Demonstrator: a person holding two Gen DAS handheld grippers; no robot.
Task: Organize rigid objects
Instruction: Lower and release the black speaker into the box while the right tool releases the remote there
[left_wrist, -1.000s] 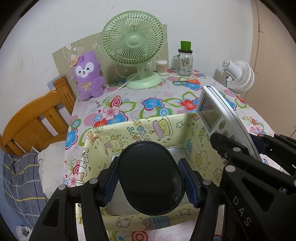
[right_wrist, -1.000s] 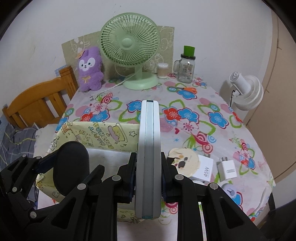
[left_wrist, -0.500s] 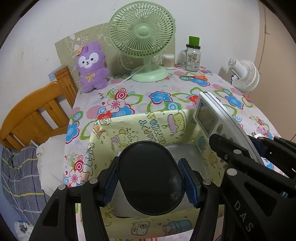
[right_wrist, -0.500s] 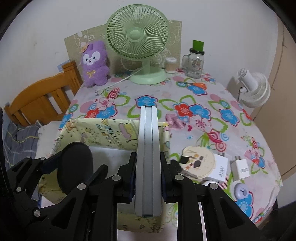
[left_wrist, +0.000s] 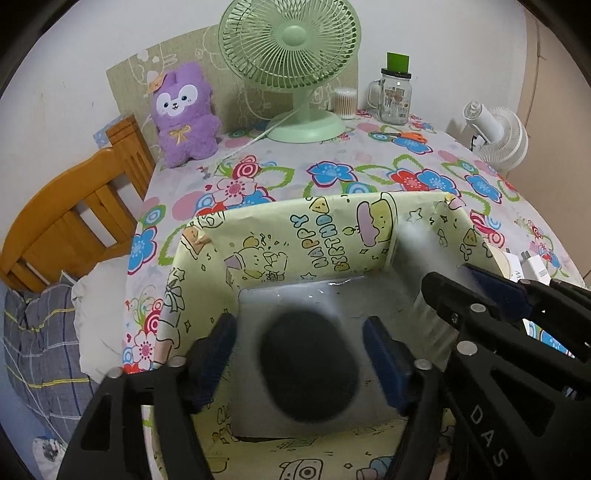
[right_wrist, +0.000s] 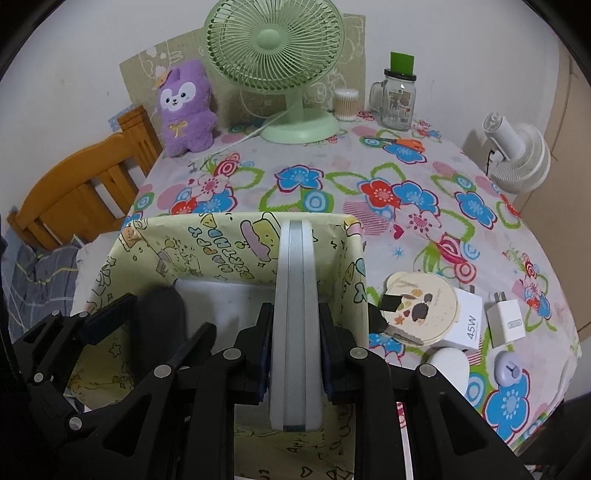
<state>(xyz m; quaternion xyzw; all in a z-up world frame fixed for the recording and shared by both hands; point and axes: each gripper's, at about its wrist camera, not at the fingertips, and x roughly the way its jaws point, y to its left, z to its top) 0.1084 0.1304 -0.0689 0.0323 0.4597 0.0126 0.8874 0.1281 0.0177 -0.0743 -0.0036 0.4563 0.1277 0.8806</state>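
Note:
A yellow patterned box (left_wrist: 325, 236) with a white floor stands at the table's near edge. My left gripper (left_wrist: 299, 354) is open above it. A black oval object (left_wrist: 308, 363) shows blurred between and below the fingers, free of the pads, over the box floor. My right gripper (right_wrist: 295, 350) is shut on a grey-white remote control (right_wrist: 294, 295), held edge-up over the box's right part (right_wrist: 351, 258). The remote shows blurred in the left wrist view (left_wrist: 424, 258). The black object also shows in the right wrist view (right_wrist: 160, 314).
On the flowered tablecloth right of the box lie a round cream tin (right_wrist: 421, 306), a white 45W charger (right_wrist: 469, 321), a white plug (right_wrist: 506, 325) and a key (right_wrist: 391, 328). A green fan (right_wrist: 273, 48), purple plush (right_wrist: 186, 110), jar (right_wrist: 397, 99) and scissors (right_wrist: 402, 142) stand behind. A wooden chair (right_wrist: 74, 195) is left.
My left gripper has opened and let go of the black oval object, which is dropping into the box. Both grippers have moved forward over the box; the right still holds the remote.

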